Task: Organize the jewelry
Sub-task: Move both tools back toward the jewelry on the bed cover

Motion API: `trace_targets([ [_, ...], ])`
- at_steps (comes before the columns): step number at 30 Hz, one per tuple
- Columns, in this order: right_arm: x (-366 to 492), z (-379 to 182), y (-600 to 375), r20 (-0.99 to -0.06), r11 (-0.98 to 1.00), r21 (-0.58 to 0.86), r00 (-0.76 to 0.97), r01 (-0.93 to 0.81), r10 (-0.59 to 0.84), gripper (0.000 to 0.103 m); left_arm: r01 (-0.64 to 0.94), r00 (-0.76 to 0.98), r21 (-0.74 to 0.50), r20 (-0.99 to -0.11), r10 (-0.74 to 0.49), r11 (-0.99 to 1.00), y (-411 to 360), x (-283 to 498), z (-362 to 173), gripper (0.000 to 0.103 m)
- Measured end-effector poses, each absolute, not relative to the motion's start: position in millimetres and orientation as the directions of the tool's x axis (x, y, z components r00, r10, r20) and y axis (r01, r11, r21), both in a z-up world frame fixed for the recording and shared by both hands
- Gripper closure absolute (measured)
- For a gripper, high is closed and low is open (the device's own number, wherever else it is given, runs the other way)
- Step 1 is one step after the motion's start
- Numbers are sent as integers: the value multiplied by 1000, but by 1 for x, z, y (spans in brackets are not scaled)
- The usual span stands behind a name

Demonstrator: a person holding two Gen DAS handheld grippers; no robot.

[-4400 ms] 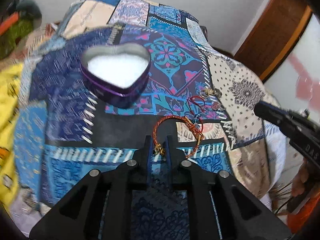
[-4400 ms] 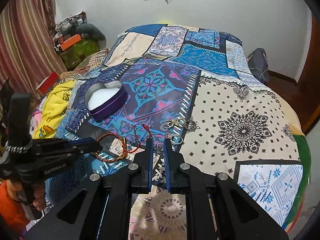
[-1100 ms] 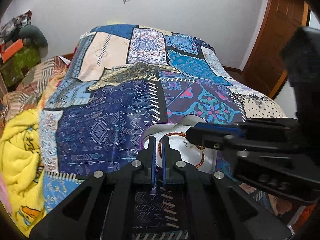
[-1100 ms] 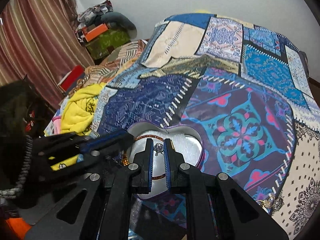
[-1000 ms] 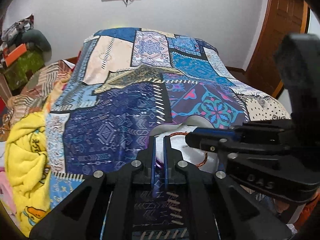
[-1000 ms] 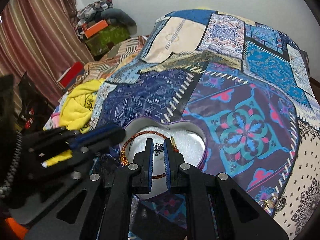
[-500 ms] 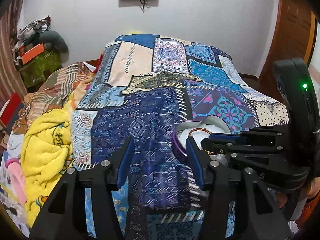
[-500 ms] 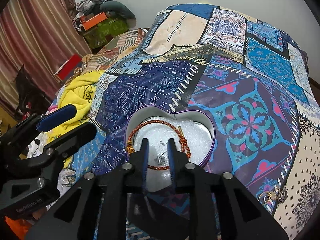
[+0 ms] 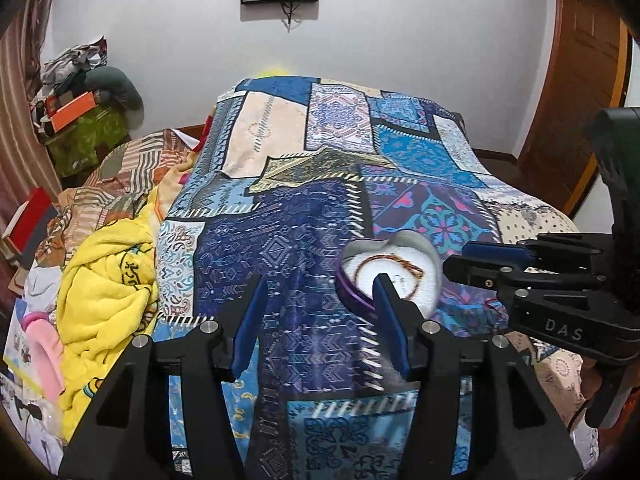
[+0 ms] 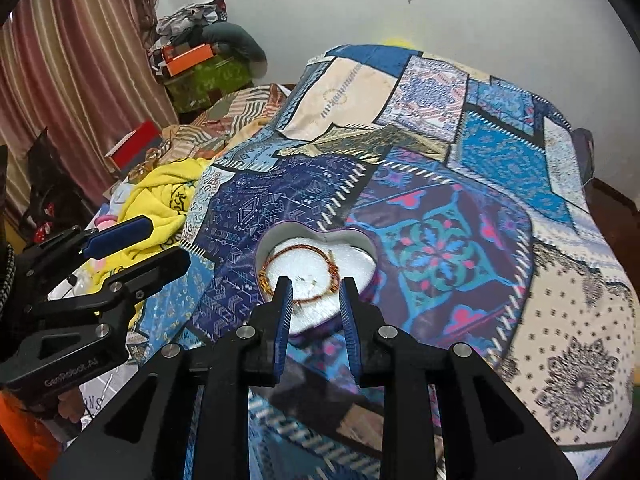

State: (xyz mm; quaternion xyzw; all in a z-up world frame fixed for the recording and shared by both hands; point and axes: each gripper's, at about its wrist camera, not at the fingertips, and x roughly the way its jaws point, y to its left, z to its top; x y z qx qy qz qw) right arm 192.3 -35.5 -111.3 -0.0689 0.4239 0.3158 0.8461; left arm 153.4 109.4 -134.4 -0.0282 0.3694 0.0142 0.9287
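A purple heart-shaped tin (image 10: 354, 237) with a white foam lining sits on the patchwork bedspread (image 10: 440, 248). An orange-red braided bracelet (image 10: 298, 248) lies inside it. Within the bracelet's loop rests a small silver piece (image 10: 308, 279). My right gripper (image 10: 315, 312) hovers just above the tin's near edge, open with a narrow gap and nothing between its fingers. In the left wrist view the tin (image 9: 347, 291) and bracelet (image 9: 384, 257) lie just right of my left gripper (image 9: 320, 320), which stands wide open and holds nothing over the blue cloth. Each gripper also shows in the other's view, the left (image 10: 132, 248) and the right (image 9: 480, 264).
A yellow blanket (image 9: 104, 280) and loose clothes are heaped along the bed's left side. Boxes and bags (image 10: 192, 60) pile up by the curtain. A thin red cord (image 9: 492, 304) lies on the bedspread right of the tin. A wooden door (image 9: 580, 80) stands at the far right.
Both grippers have opened and drawn back and up from the tin. The bracelet has left the left gripper, the small silver piece has left the right, and both now lie on the foam.
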Motion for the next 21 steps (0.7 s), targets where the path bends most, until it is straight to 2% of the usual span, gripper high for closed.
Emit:
trace_targets([
  [10,186,-101,-86,-745,831,127,501,-541,440,81,12,718,-50,-694,-43,999,66,154,-128,47],
  [21,192,-120,-155,-771,889,135,517,-438,371,80,80,662,-62,-743,-99,995,18,166,-147,47],
])
